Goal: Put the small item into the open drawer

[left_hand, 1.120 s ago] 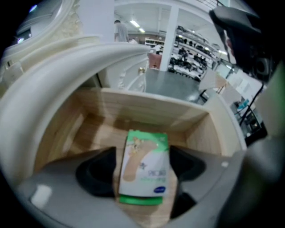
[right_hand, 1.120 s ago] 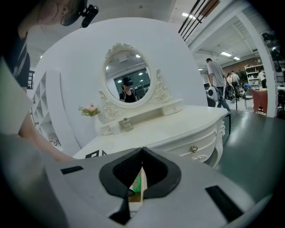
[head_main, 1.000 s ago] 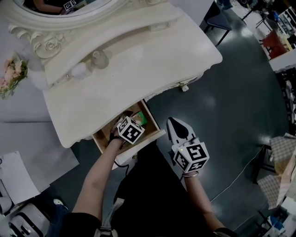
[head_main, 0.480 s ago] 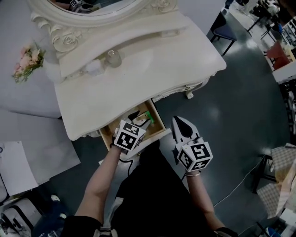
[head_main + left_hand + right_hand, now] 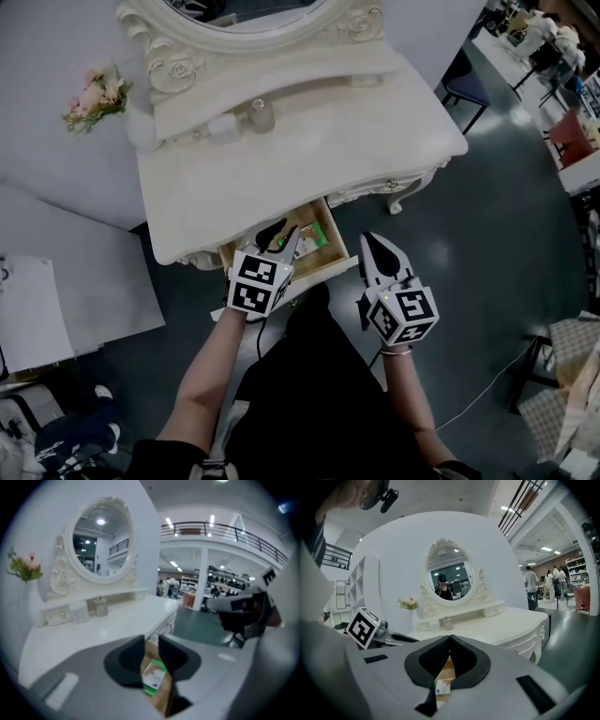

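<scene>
lying flat in the open drawer (image 5: 335,240) below the white worktop (image 5: 309,141), the small green-and-white item (image 5: 310,236) touches neither gripper. the left gripper (image 5: 279,231) hovers over the drawer, its jaws just closing to a narrow gap, nothing between them. the right gripper (image 5: 371,246) hangs beside the drawer, jaws pressed together, empty.

Head view steeply down over dressing table (image 5: 309,141), both gripper views low, sharing drawer (image 5: 319,272)

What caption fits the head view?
Green-and-white box lies in the dressing table's open drawer; left claw above it, its jaws just narrowed with nothing between them; right claw shut alongside.
</scene>
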The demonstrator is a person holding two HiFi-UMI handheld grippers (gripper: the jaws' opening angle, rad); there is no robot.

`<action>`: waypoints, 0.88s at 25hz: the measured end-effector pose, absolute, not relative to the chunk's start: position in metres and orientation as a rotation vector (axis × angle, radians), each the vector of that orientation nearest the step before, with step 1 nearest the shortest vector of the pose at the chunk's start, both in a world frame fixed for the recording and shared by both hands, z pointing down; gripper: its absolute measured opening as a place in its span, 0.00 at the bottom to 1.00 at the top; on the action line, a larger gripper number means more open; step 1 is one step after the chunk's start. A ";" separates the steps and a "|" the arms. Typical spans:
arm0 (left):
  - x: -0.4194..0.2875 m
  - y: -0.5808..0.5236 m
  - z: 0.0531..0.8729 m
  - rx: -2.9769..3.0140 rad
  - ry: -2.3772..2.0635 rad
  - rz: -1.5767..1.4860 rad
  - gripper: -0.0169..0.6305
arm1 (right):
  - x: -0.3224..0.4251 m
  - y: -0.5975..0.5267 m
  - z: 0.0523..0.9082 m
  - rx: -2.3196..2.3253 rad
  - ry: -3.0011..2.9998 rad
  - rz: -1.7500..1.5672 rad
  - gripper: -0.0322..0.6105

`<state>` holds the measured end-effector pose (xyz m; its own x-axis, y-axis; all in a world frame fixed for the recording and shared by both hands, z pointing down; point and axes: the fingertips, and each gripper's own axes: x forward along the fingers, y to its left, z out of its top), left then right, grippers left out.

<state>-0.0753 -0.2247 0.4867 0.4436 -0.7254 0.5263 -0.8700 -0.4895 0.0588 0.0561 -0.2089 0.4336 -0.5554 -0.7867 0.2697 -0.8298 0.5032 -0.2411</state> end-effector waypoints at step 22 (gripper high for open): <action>-0.156 -0.151 0.404 2.276 -1.681 0.191 0.04 | 0.019 -0.155 0.391 1.340 -2.723 0.358 0.06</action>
